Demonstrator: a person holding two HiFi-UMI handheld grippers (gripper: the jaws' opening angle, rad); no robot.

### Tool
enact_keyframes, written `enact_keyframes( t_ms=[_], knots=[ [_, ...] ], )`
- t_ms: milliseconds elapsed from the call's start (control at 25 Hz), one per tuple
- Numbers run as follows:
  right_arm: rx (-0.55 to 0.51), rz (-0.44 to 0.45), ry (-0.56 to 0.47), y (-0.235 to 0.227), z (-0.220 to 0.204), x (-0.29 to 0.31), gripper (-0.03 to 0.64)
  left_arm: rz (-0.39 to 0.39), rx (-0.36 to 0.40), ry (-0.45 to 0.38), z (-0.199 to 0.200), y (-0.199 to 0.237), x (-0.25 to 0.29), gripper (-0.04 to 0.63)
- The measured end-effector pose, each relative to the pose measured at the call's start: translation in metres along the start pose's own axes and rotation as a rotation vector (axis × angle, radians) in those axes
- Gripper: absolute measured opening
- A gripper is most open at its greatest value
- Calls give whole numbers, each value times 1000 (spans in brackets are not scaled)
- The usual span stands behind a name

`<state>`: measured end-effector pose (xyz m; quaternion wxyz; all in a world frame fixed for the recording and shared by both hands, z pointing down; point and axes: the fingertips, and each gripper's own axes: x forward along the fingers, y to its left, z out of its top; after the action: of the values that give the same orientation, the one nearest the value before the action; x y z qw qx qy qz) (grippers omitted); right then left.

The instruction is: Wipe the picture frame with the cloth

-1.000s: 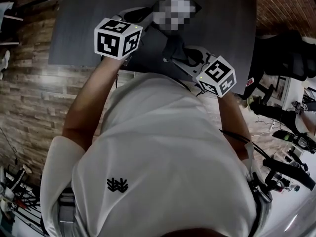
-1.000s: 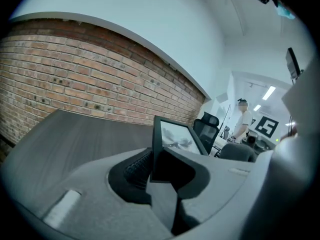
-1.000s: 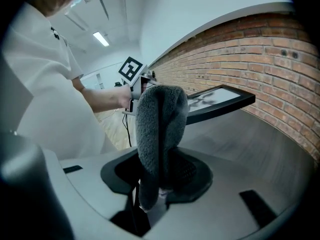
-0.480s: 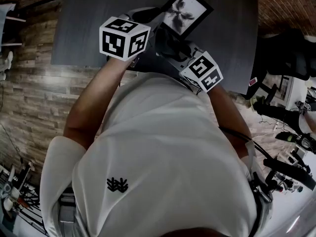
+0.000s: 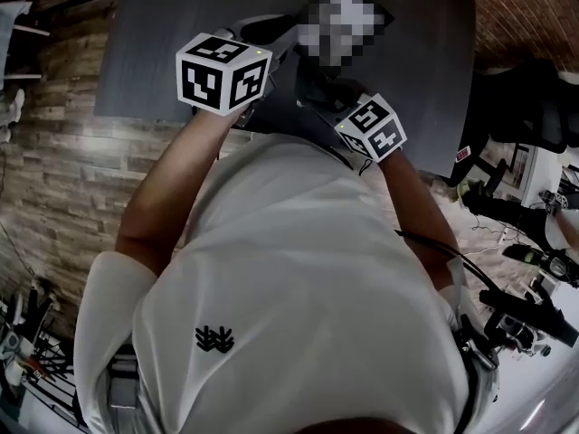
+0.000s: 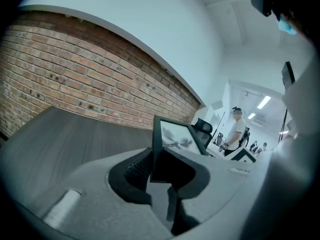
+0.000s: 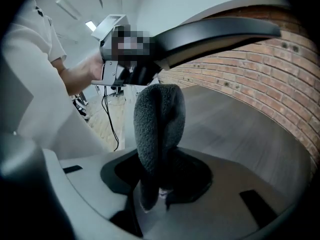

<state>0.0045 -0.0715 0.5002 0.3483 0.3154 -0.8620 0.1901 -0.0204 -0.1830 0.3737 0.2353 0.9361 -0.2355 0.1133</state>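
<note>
The black picture frame is lifted over the dark table, its face blurred over. My left gripper is shut on the frame's lower edge. In the left gripper view the frame stands upright between the jaws of that gripper. My right gripper sits just below and to the right of the frame, shut on a dark grey cloth. In the right gripper view the cloth rises folded from this gripper, its top up against the underside of the frame.
A brick wall runs behind the table. Wood-look flooring lies to the left. A black office chair and cables are at the right. A person stands far back in the room.
The right gripper with the cloth has moved left and up to the frame. The left gripper and frame have shifted only slightly.
</note>
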Motion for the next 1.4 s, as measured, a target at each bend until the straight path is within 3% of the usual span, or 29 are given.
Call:
enact_keyframes(
  t_ms=[240,400,520,760,1200,1280,1400],
  knots=[
    [128,-105,24,-64,-26,-31,143,3,10,-1,1,4,-4,74],
    [212,-208,-53,-111,-11,-66,143,-17,21,13,-7,-5,-1,74],
    [225,-232,-111,-123,5,-87,143,-31,19,15,-13,-12,2,74],
    [187,-109,-146,-84,22,-77,143,-52,18,8,-14,-18,3,74],
    [87,136,-88,-7,17,-41,143,-40,16,-4,-12,-15,2,74],
    [136,154,-99,-13,14,-41,143,-41,16,-6,-10,-16,2,74],
    [266,97,-166,-48,18,-52,143,-50,20,-4,-9,-18,2,74]
  ],
)
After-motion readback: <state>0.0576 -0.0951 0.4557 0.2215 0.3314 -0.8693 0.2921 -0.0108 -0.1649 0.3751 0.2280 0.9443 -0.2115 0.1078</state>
